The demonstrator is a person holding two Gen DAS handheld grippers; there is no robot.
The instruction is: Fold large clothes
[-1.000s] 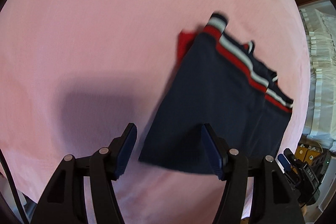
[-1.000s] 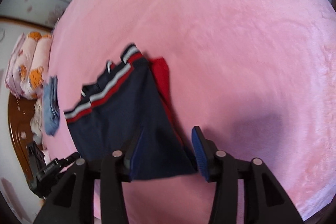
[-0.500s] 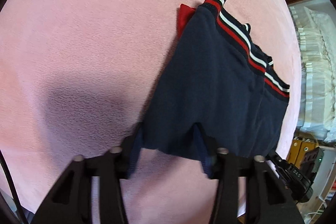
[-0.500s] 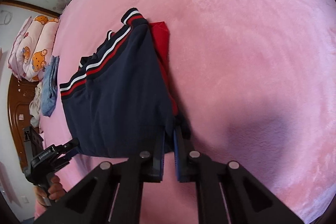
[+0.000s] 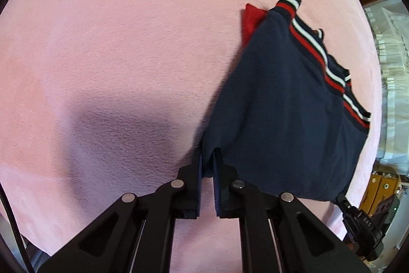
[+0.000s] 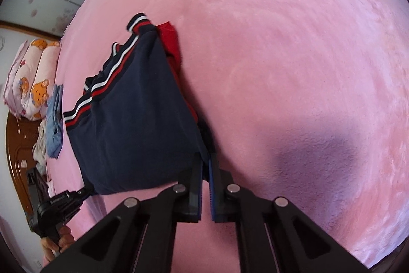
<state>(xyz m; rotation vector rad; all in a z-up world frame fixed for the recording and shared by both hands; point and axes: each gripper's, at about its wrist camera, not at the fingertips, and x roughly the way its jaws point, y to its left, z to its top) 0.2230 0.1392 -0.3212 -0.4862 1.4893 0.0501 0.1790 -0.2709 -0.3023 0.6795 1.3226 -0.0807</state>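
Where both gaped a second ago, left tool (image 5: pixel 207 163) and right tool (image 6: pixel 205 165) now pinch the navy garment (image 5: pixel 281 114).

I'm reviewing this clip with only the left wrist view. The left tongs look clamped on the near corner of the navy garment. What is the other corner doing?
Observer: The right tongs are shut on the other near corner of the navy garment, so both corners are gripped.
Operator: Anything else lying on the blanket on that side?
Observer: Yes. A folded light blue garment lies at the edge of the pink blanket, beyond the striped hem.
Operator: And past that edge?
Observer: A rolled pink quilt with orange bear prints sits there beside a wooden headboard.
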